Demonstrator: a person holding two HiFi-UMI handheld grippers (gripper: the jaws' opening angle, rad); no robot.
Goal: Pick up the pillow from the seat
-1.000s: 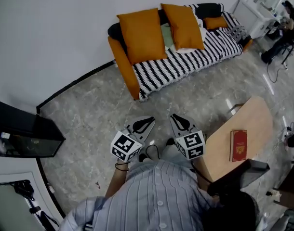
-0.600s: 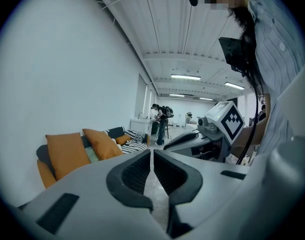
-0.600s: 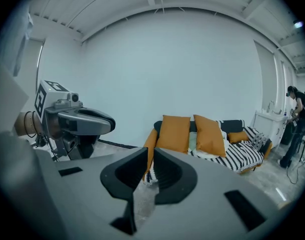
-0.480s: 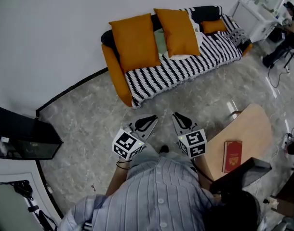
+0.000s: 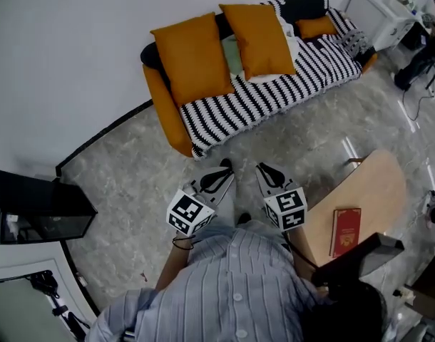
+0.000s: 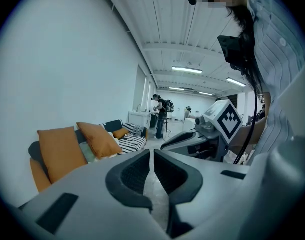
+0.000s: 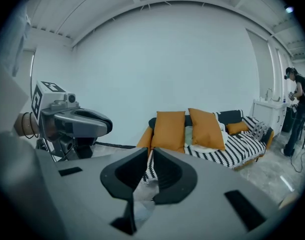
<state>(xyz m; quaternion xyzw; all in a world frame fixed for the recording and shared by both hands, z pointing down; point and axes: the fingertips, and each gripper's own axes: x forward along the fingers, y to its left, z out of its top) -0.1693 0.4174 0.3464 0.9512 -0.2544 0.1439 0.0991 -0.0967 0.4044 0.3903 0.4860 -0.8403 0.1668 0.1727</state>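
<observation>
Two large orange pillows (image 5: pixel 193 57) (image 5: pixel 257 38) lean upright against the back of a sofa with a black-and-white striped seat (image 5: pixel 274 95). A pale green pillow (image 5: pixel 232 54) shows between them, and a small orange pillow (image 5: pixel 316 27) lies at the far end. Both grippers are held low in front of the person, well short of the sofa. My left gripper (image 5: pixel 225 167) is shut and empty, its jaws meeting in the left gripper view (image 6: pixel 151 156). My right gripper (image 5: pixel 264 169) is shut and empty too, pointing at the sofa (image 7: pixel 150 155). The orange pillows (image 7: pixel 168 130) (image 7: pixel 206 128) sit straight ahead of it.
A rounded wooden table (image 5: pixel 360 194) with a red book (image 5: pixel 345 231) stands at the right. A black box (image 5: pixel 39 209) sits by the wall at the left. White furniture (image 5: pixel 385 13) and another person (image 6: pixel 159 114) are beyond the sofa's far end. Marbled grey floor (image 5: pixel 132 162) lies between me and the sofa.
The sofa has shifted left and slightly up in the head view. Both grippers have edged a little forward and stayed shut.
</observation>
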